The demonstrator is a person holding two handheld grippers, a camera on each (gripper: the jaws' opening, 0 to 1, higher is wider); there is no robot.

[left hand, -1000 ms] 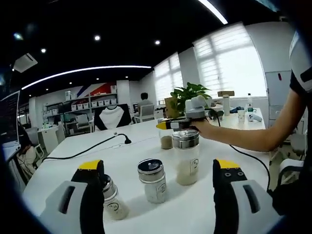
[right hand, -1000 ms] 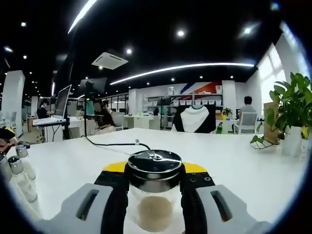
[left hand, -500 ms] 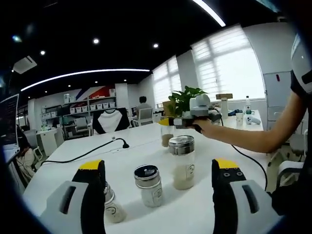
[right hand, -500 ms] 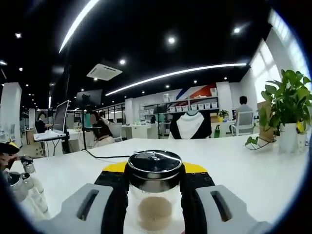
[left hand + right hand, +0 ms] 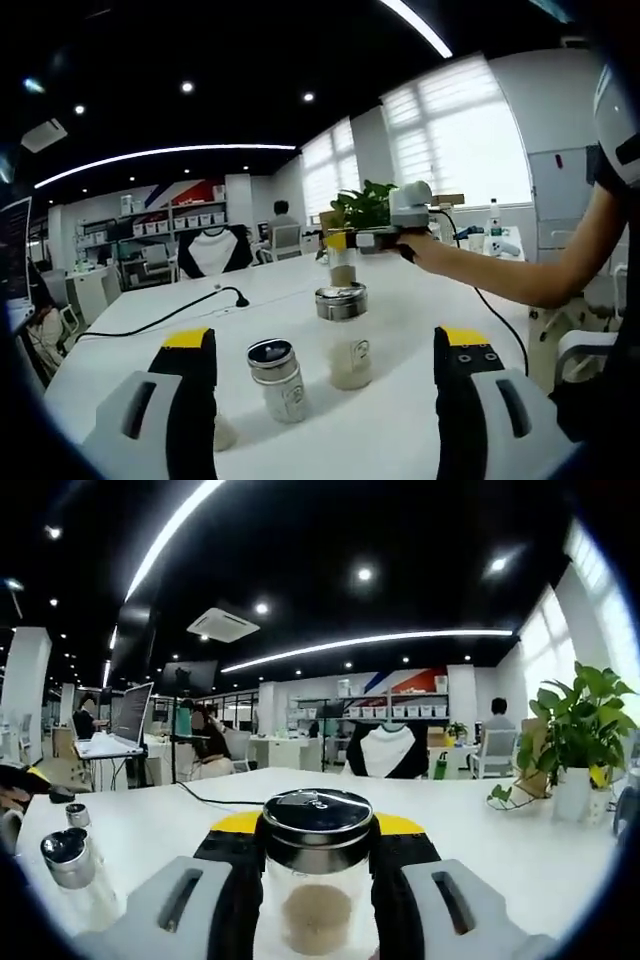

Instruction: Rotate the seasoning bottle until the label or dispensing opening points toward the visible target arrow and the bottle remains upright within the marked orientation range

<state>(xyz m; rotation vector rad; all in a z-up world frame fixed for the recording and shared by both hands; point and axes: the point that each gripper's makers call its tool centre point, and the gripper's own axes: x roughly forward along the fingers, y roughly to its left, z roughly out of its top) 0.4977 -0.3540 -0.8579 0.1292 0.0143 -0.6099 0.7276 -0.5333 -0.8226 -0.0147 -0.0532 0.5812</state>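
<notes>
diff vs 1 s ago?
The right gripper has carried its seasoning bottle up off the white table: in the left gripper view it hangs above the tall jar. The bottle stayed clamped and upright. The left gripper stayed open and empty; the jars seem unmoved.

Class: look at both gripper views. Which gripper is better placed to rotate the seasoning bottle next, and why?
The right gripper. Its fingers are already closed on the seasoning bottle, which stands upright. The left gripper is open and holds nothing, with other jars on the table ahead.
</notes>
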